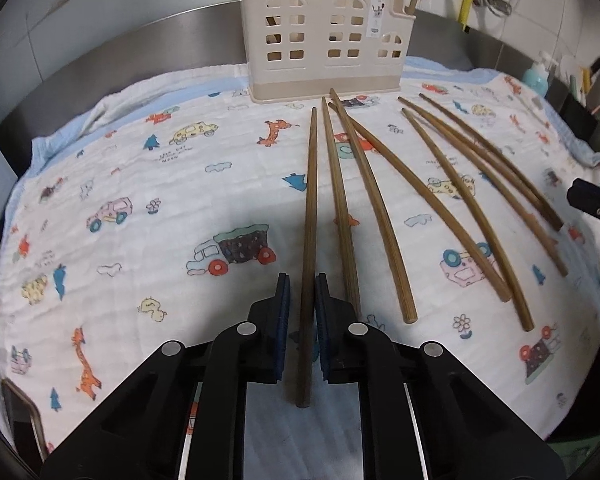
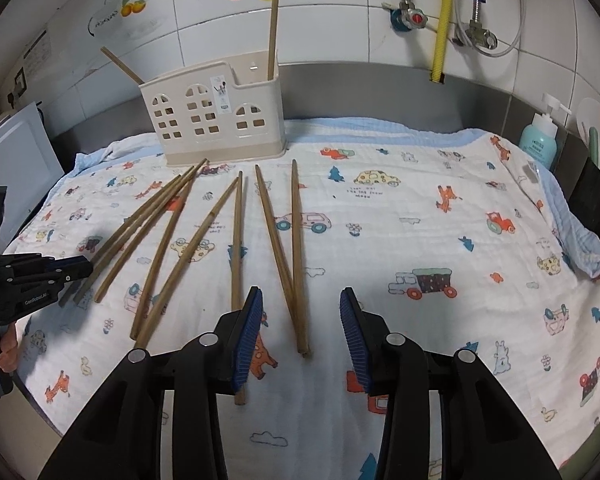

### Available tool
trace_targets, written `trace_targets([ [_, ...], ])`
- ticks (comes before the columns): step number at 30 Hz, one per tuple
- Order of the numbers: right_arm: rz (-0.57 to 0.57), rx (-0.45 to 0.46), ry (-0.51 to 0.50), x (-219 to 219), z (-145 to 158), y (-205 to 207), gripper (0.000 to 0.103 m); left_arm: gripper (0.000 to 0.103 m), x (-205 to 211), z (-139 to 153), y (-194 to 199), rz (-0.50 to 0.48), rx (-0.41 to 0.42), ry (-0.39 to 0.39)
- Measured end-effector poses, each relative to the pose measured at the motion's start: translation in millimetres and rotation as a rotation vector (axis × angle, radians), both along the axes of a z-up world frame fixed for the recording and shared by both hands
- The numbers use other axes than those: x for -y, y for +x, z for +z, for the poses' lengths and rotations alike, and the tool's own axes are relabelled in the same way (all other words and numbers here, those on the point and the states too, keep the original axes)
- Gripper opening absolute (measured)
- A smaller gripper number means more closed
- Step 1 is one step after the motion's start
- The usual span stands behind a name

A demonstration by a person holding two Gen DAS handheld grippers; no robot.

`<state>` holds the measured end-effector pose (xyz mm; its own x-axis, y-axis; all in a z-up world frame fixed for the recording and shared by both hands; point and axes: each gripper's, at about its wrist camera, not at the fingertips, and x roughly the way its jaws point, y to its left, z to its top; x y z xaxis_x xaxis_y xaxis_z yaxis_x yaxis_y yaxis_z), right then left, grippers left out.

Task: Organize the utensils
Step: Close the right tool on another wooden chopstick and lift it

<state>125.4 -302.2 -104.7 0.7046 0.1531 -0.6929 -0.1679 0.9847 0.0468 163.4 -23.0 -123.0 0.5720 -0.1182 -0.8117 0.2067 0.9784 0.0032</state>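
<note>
Chopsticks (image 1: 310,240): brown wood, matt, fine lengthwise grain.
Utensil holder (image 1: 326,36): cream plastic, smooth, slight sheen, paper label on front.
Table cloth (image 1: 140,200): white woven cotton-like fabric, crinkled, matt, printed cartoon vehicles and animals.
Left gripper (image 1: 302,292), right gripper (image 2: 300,312): black matt plastic, bright metal pins, blue ribbed rubbery pads (image 2: 247,340).
Backsplash (image 2: 380,76): brushed steel.
Wall tiles (image 2: 332,12): white, glossy.
Soap bottle (image 2: 540,136): teal plastic.

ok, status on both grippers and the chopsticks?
Left gripper jaws straddling one chopstick, not clamped. Right gripper open, empty. Holder path unobstructed.
</note>
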Motion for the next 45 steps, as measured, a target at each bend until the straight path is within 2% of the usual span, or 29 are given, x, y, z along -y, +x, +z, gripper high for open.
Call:
trace_targets([
  [11,0.01,-0.056,-0.007,-1,-19,16,0.017,0.012,0,-1,0,0.017,0.002,-0.004],
  [17,0.013,-0.073,0.033,-2,-21,36,0.015,0.012,-1,-1,0,0.017,0.004,-0.003],
  [28,0.01,-0.099,0.01,-5,-29,59,0.008,0.012,1,0,-2,0.013,0.009,0.011],
  [42,0.035,-0.081,-0.033,-7,-29,56,0.007,0.011,2,0,-4,0.005,0.018,-0.002],
  [45,0.037,-0.054,-0.028,-8,-19,50,0.007,0.006,0,2,-2,0.003,0.007,-0.026],
])
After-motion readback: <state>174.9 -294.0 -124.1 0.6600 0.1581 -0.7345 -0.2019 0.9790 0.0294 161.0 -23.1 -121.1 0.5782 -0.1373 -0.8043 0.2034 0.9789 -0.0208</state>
